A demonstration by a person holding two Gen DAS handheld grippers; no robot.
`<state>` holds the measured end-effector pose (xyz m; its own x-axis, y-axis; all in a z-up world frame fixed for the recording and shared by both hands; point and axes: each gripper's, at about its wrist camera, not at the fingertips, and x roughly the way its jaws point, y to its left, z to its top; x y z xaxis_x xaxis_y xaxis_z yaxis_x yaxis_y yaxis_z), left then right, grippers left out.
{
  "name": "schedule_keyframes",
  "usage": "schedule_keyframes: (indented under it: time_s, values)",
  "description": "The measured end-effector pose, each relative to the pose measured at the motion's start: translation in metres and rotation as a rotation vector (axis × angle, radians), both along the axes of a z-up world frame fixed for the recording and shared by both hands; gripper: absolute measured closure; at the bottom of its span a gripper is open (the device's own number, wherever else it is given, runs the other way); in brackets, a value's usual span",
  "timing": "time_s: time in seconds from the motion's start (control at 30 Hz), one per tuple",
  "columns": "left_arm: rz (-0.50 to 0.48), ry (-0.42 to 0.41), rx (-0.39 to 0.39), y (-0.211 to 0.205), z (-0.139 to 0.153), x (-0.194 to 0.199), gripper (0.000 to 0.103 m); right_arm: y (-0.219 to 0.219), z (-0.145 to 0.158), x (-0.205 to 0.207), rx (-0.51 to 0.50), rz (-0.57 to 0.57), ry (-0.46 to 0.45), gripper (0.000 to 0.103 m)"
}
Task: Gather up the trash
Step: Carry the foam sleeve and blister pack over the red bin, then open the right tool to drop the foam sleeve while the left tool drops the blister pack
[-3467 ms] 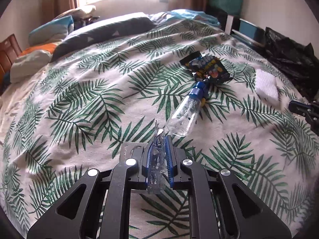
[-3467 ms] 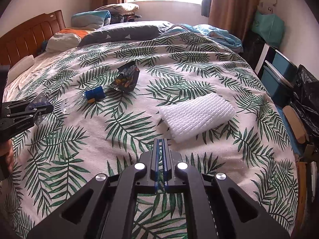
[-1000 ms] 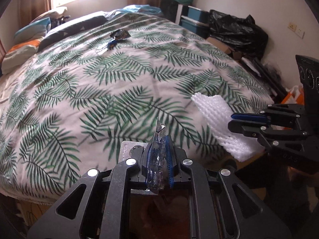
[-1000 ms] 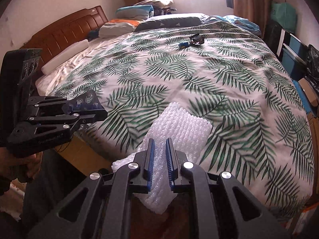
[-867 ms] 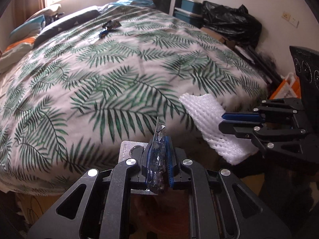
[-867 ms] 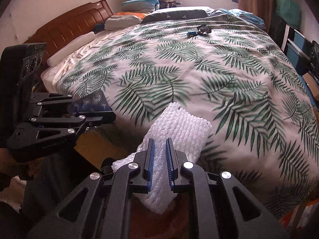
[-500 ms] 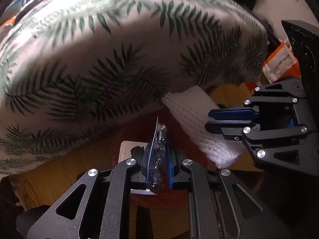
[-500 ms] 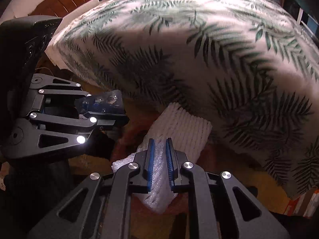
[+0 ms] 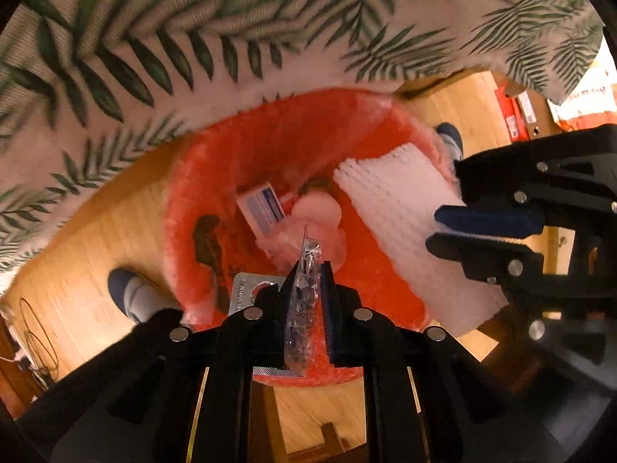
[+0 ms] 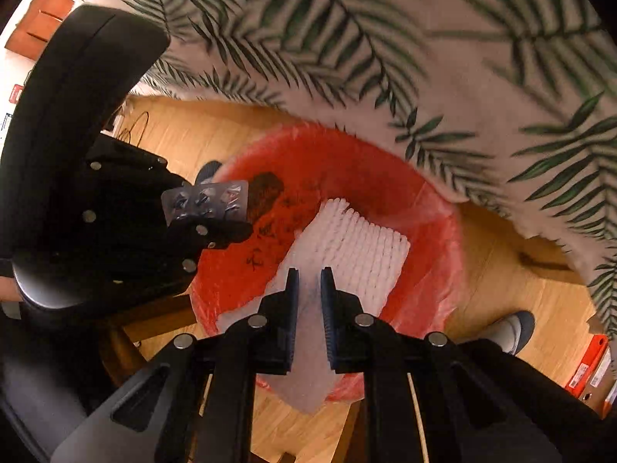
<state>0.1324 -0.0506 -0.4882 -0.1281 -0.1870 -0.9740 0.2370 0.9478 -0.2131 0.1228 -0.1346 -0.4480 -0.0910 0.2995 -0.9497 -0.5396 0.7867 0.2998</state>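
- left gripper (image 9: pixel 308 293) pinches an empty blister pack (image 9: pixel 302 301) over the red-lined bin (image 9: pixel 239 142).
- right gripper (image 10: pixel 307 297) clamps white foam wrap (image 10: pixel 358 247), hanging into the bin's right side.
- beyond the bin, the leaf-print bedspread (image 9: pixel 216 19) overhangs.

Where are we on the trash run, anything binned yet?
Some done: a small box and crumpled wrapping already lie in the red-lined bin. In hand: the left hand-held gripper is shut on a blister pack, the right hand-held gripper on a bubble wrap sheet, both over the bin. Left: releasing both. The bed top is out of view.
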Motion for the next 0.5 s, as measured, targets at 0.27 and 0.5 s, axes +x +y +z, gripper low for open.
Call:
schedule_keyframes:
  time_s: [0.27, 0.5]
  values:
    - [0.016, 0.084, 0.015, 0.004, -0.036, 0.003, 0.090, 0.005, -0.023, 0.003, -0.020, 0.011, 0.086, 0.091]
    - [0.013, 0.105, 0.020, 0.001, -0.047, 0.005, 0.089, 0.003, -0.037, 0.011, -0.023, 0.007, 0.128, 0.086]
